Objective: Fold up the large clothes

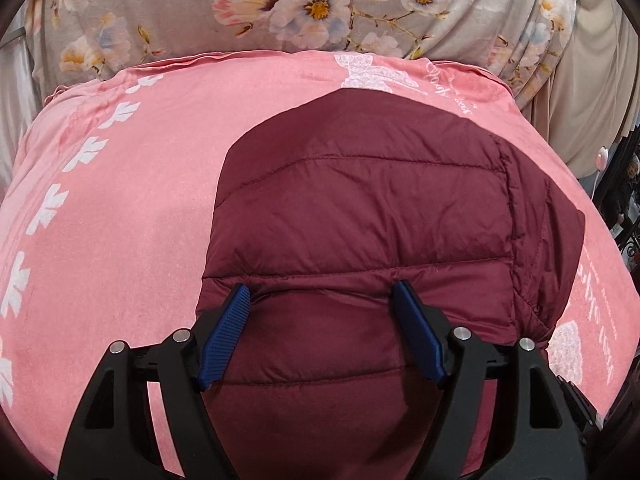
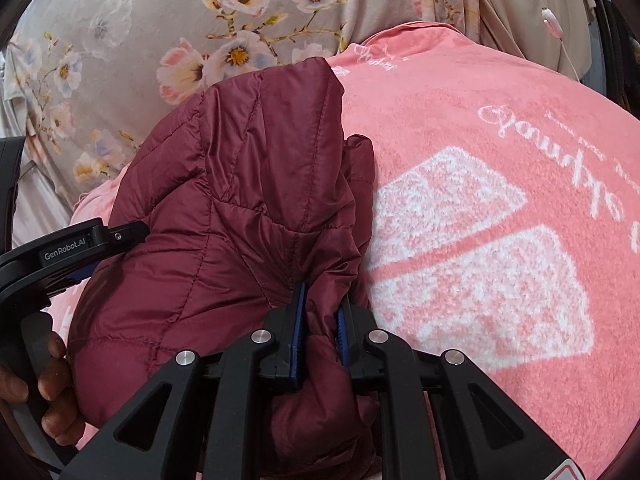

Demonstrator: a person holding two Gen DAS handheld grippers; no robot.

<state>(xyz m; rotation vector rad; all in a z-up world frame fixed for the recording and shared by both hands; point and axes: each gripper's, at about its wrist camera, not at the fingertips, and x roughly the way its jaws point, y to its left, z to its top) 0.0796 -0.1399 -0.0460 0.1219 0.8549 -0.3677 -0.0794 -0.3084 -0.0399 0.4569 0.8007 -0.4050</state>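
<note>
We count one maroon quilted jacket [image 1: 360, 208], seen again in the right wrist view [image 2: 224, 208]. We count one pink blanket [image 1: 132, 200] with white printed patterns beneath it, and one grey floral sheet [image 1: 312, 4] behind that. We count two grippers: the left gripper [image 1: 322, 300], which also shows at the edge of the right wrist view, and the right gripper [image 2: 320, 320]. Each carries two blue fingers [image 1: 224, 336], four in all. We count one bare hand [image 2: 44, 384], on the left gripper's handle.
</note>
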